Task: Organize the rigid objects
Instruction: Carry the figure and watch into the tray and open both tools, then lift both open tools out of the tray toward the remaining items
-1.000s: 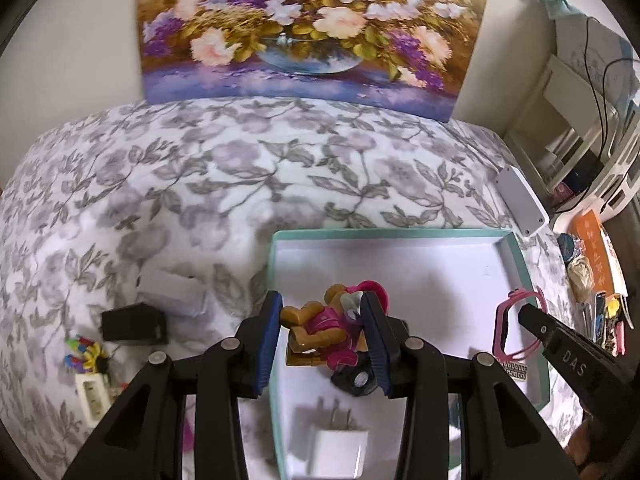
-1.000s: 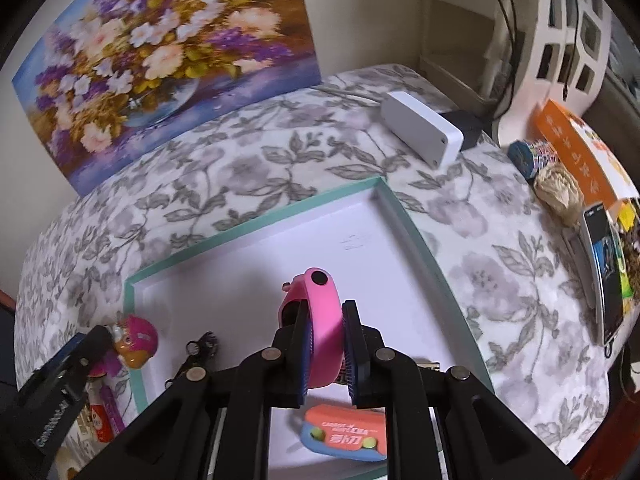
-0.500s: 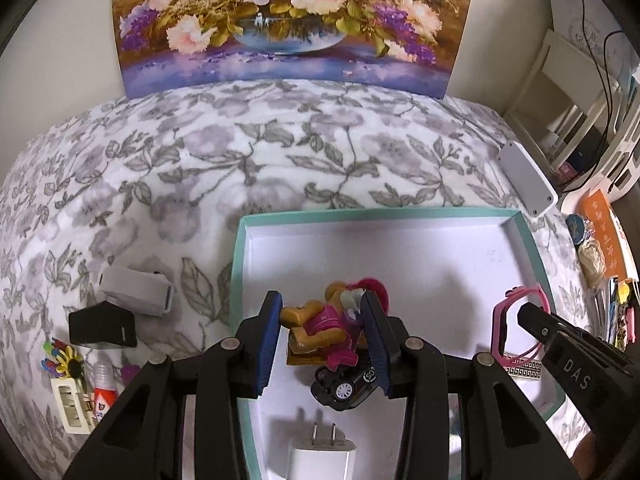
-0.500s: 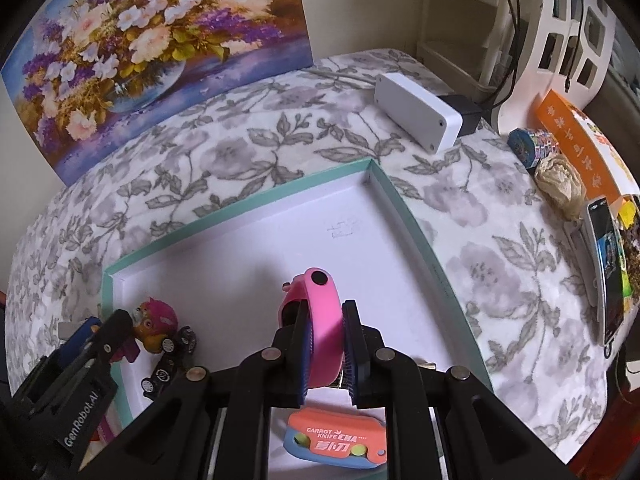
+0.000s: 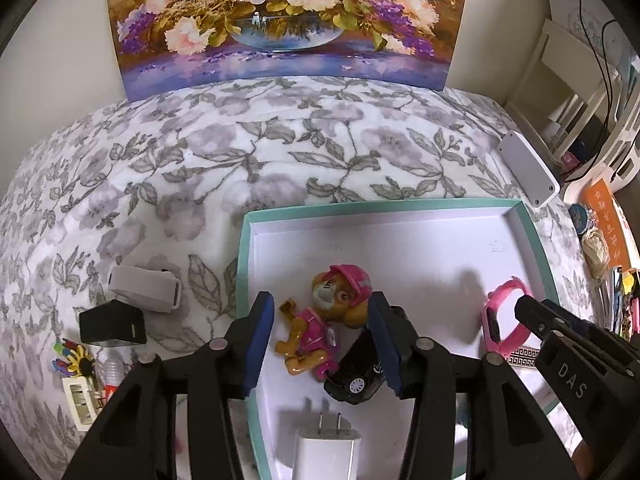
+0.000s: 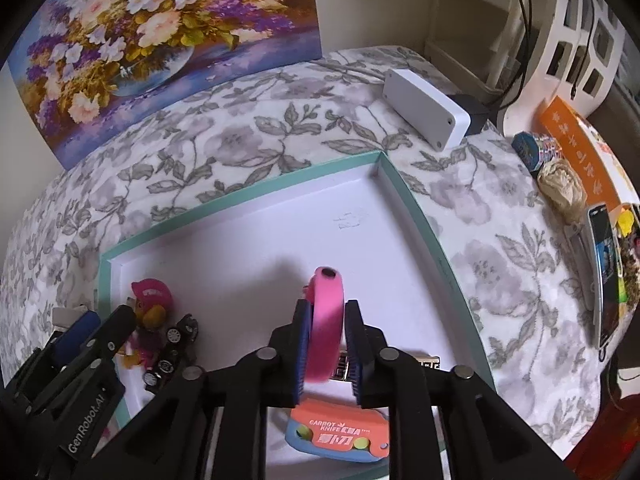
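My left tongs point(image 5: 324, 344) are opening; the pink-helmeted toy pup figure point(image 5: 324, 320) now lies loose between them, centre-frame in the teal-rimmed white tray point(image 5: 538, 240). My right tongs point(image 6: 326, 350) are opening around the pink wristband point(image 6: 326, 320).

Soft, matt cloth point(image 5: 248, 168) with a grey leaf print covers the surface, faintly fuzzy. On it, the tray point(image 5: 534, 240) looks like smooth card, matt white inside. The toy pup point(image 5: 320, 320) shines, glossy moulded plastic, and the little black car point(image 5: 356, 376) beside it is glossy too. The pink band point(image 6: 326, 320) looks rubbery and matt. The white charger point(image 5: 324, 454) is smooth satin plastic with bright metal prongs. The left gripper point(image 5: 322, 340) and right gripper point(image 6: 326, 354) show matt black plastic arms and blue ribbed pads. The flower picture point(image 5: 288, 20) has a slight sheen.
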A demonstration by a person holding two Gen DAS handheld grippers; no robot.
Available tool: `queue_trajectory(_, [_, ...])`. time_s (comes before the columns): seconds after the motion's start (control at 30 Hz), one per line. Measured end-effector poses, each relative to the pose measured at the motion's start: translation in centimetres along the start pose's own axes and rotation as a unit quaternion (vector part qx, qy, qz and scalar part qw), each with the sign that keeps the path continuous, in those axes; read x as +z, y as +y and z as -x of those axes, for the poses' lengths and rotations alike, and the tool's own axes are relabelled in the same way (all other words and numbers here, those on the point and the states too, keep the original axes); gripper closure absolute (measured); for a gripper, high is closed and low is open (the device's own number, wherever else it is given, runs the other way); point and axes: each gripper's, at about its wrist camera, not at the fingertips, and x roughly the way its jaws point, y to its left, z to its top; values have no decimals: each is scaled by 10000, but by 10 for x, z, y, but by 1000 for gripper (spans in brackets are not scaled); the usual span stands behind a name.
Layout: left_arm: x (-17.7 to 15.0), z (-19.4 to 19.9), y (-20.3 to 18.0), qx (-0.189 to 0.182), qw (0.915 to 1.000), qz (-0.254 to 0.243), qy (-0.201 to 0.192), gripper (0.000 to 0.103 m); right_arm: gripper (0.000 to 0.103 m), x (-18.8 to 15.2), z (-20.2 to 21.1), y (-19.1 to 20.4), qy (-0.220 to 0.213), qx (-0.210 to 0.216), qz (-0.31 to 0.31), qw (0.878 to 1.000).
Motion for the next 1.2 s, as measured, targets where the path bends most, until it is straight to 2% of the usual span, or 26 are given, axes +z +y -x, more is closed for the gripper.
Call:
queue_trajectory(0.1, [1, 4, 3, 35, 10000, 35, 11, 53, 64, 0, 8, 4, -96, -35, 79, 9999])
queue_trajectory(0.17, [2, 7, 8, 51, 9999, 113, 24, 49, 56, 0, 13, 6, -166, -52, 115, 9998])
queue_trajectory(0.2, [3, 9, 10, 57, 9999, 152, 28, 42, 52, 0, 15, 7, -187, -57, 126, 9997])
queue_trajectory(0.33, [4, 15, 21, 124, 9995, 305, 25, 38, 43, -1, 20, 10, -245, -69, 170, 9995])
queue_trajectory(0.37, [5, 16, 23, 147, 9993, 339, 37, 34, 41, -1, 21, 11, -245, -72, 184, 9995])
queue_trajectory(0.4, [5, 17, 27, 179, 9991, 379, 62, 24, 37, -2, 21, 13, -235, -78, 207, 9995])
queue_trajectory(0.43, [5, 17, 29, 201, 9989, 410, 73, 20, 33, -2, 21, 14, -230, -83, 222, 9995])
queue_trajectory(0.57, [4, 19, 40, 307, 9980, 537, 121, 19, 24, -5, 19, 18, -185, -117, 272, 9994])
queue_trajectory(0.77, [0, 16, 53, 510, 9959, 707, 248, 16, 1, -7, 15, 19, -150, -161, 283, 9994])
queue_trajectory(0.87, [-2, 13, 59, 550, 9943, 851, 317, 7, 0, -7, 13, 18, -111, -158, 256, 9995])
queue_trajectory(1.2, [-3, 19, 70, 517, 9927, 1038, 317, 7, 0, -9, 13, 19, -67, 4, 227, 9997])
